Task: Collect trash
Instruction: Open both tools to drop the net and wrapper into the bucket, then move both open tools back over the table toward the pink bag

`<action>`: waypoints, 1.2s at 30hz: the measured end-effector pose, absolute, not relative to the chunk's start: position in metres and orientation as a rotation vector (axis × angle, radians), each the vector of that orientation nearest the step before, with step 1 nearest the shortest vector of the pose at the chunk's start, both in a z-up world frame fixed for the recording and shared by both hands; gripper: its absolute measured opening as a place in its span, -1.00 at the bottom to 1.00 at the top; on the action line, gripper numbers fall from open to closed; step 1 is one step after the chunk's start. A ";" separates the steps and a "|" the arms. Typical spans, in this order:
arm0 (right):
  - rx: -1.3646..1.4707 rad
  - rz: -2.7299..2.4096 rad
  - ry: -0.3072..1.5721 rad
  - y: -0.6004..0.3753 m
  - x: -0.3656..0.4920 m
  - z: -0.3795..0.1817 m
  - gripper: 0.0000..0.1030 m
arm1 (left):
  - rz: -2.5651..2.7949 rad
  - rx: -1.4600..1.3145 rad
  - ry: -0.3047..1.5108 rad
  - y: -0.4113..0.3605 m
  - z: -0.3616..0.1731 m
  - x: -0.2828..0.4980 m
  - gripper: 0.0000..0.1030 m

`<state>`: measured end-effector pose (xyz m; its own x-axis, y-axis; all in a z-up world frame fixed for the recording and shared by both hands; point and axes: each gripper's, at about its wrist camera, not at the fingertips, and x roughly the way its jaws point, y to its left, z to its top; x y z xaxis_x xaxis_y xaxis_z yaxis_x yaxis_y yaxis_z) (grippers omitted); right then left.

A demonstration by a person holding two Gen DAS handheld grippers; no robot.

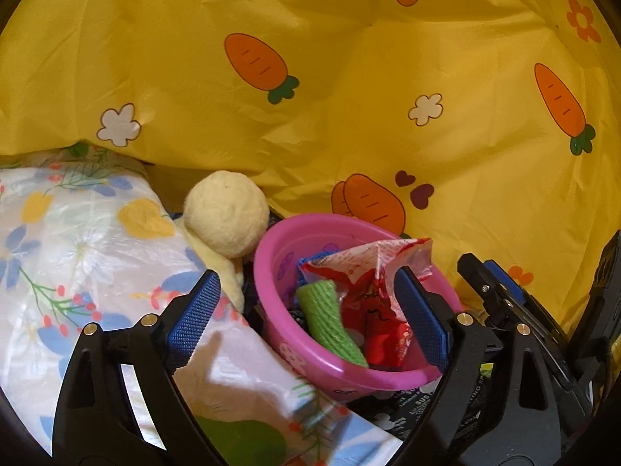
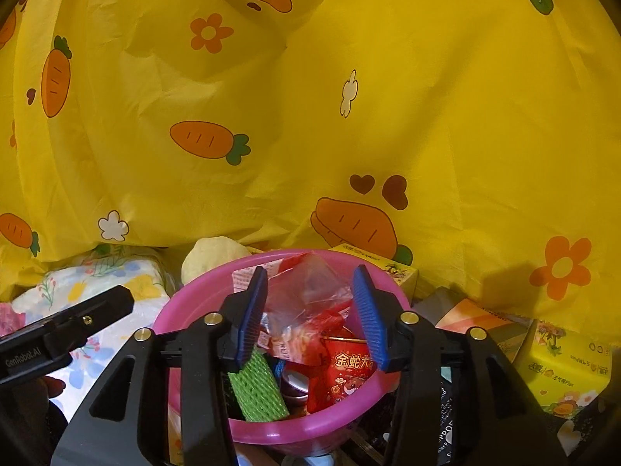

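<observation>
A pink plastic bowl [image 1: 279,310] holds trash: a green foam net sleeve [image 1: 330,322], a crumpled red and white wrapper [image 1: 372,272] and red packets. My left gripper [image 1: 306,310] is open, its fingers either side of the bowl's near left part. In the right wrist view the same bowl [image 2: 194,299] sits right below my right gripper [image 2: 310,310], which is open and empty over the clear and red wrappers [image 2: 310,310], the green sleeve [image 2: 256,388] and a red packet with gold print [image 2: 349,369]. The right gripper's body also shows in the left wrist view [image 1: 504,295].
A yellow cloth with carrots [image 1: 349,77] hangs behind everything. A floral plastic package [image 1: 77,252] and a cream plush toy [image 1: 225,213] lie left of the bowl. Yellow tissue packs [image 2: 566,369] and a small box [image 2: 380,268] lie to its right.
</observation>
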<state>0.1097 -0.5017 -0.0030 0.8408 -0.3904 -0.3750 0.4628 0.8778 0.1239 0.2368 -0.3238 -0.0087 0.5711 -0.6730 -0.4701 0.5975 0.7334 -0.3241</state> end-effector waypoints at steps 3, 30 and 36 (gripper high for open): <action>0.215 -0.462 0.336 -0.498 0.105 -0.002 0.31 | -0.677 -0.146 0.580 -0.307 -0.005 0.233 0.88; 0.129 -0.283 0.289 -0.372 0.058 0.021 0.83 | -0.228 -0.074 0.451 -0.140 0.027 0.147 0.89; 0.115 -0.214 0.303 -0.338 0.063 0.020 0.83 | -0.140 -0.072 0.467 -0.103 0.022 0.141 0.89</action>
<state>0.0627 -0.3379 0.0199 0.9321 -0.1917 -0.3072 0.2261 0.9708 0.0804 0.1406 -0.1027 0.0219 0.8837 -0.1508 -0.4430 0.1180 0.9879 -0.1008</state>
